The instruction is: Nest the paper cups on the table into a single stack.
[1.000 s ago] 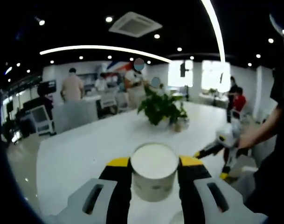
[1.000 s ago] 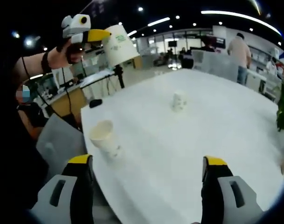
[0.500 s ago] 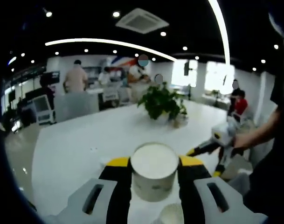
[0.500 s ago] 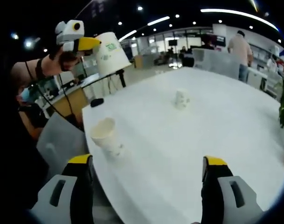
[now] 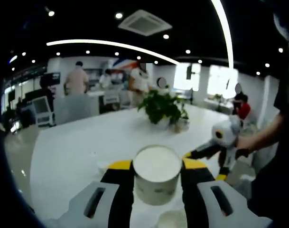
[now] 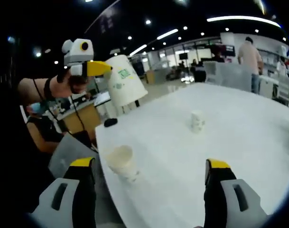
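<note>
My left gripper (image 5: 157,165) is shut on a white paper cup (image 5: 157,176), held in the air with its flat base facing the camera. The right gripper view shows that left gripper (image 6: 94,69) at the upper left, carrying the held cup (image 6: 125,80) mouth down above the table's near corner. An upright open cup (image 6: 121,161) stands near that corner, and its rim (image 5: 170,219) shows below the held cup. A smaller cup (image 6: 197,121) stands farther out on the white table (image 6: 172,142). My right gripper (image 6: 150,165) is open with nothing between its jaws; it also appears as the right gripper (image 5: 215,145) over the table edge.
A potted plant (image 5: 161,107) stands mid-table. A small dark object (image 6: 110,122) lies near the table's edge. A chair back (image 6: 70,152) sits below the corner. Several people stand at desks beyond the table.
In the right gripper view the left gripper with its cup now sits lower and further right, nearer the upright cup. Both views have shifted slightly with the hands.
</note>
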The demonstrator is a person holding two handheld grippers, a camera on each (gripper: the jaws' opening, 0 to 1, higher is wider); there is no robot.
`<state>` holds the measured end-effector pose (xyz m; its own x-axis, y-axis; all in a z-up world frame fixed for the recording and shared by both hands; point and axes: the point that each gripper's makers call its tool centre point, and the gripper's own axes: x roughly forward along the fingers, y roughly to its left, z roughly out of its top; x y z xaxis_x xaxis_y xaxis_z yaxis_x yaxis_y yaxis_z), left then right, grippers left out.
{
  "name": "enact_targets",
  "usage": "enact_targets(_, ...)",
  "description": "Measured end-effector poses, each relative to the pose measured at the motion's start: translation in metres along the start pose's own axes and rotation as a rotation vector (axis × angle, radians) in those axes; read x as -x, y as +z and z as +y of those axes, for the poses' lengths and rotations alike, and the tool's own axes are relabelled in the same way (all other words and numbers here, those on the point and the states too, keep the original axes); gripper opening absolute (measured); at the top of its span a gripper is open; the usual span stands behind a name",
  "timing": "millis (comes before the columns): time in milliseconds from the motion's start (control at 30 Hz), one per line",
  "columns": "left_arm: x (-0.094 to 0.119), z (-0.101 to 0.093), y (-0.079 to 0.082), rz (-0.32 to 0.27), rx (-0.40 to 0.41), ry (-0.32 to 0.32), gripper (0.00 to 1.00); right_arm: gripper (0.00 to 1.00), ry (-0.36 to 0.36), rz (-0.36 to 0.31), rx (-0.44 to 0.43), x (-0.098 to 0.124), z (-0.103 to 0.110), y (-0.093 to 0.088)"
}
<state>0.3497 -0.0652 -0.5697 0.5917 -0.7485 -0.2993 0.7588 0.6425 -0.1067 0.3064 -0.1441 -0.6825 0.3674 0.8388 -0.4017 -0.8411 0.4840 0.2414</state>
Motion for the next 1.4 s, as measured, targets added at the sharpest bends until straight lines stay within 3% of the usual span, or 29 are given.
enact_targets(100,0.000,-0.002,0.002,0.000,0.001,-0.002,0.37,0.93,0.061,-0.055,-0.023,-0.012,0.020,0.017)
enact_targets(267,-0.001,-0.004,0.002,0.005,-0.001,-0.006,0.37,0.91,0.110,-0.109,-0.046,-0.023,0.036,0.033)
enact_targets(700,-0.005,-0.012,-0.005,0.022,0.002,-0.025,0.37,0.86,0.229,-0.127,0.029,-0.030,0.072,0.047)
enact_targets(833,-0.005,-0.016,-0.006,0.023,0.001,-0.034,0.37,0.81,0.259,-0.140,0.030,-0.029,0.078,0.050)
enact_targets(1167,0.003,-0.016,-0.007,0.010,0.044,-0.040,0.37,0.78,0.271,-0.168,0.057,-0.018,0.077,0.056)
enact_targets(1300,0.007,-0.021,-0.003,-0.020,0.043,-0.058,0.37,0.71,0.315,-0.217,-0.036,-0.008,0.075,0.065)
enact_targets(1400,0.009,-0.022,-0.005,-0.027,0.058,-0.060,0.37,0.67,0.313,-0.241,-0.044,-0.002,0.067,0.073)
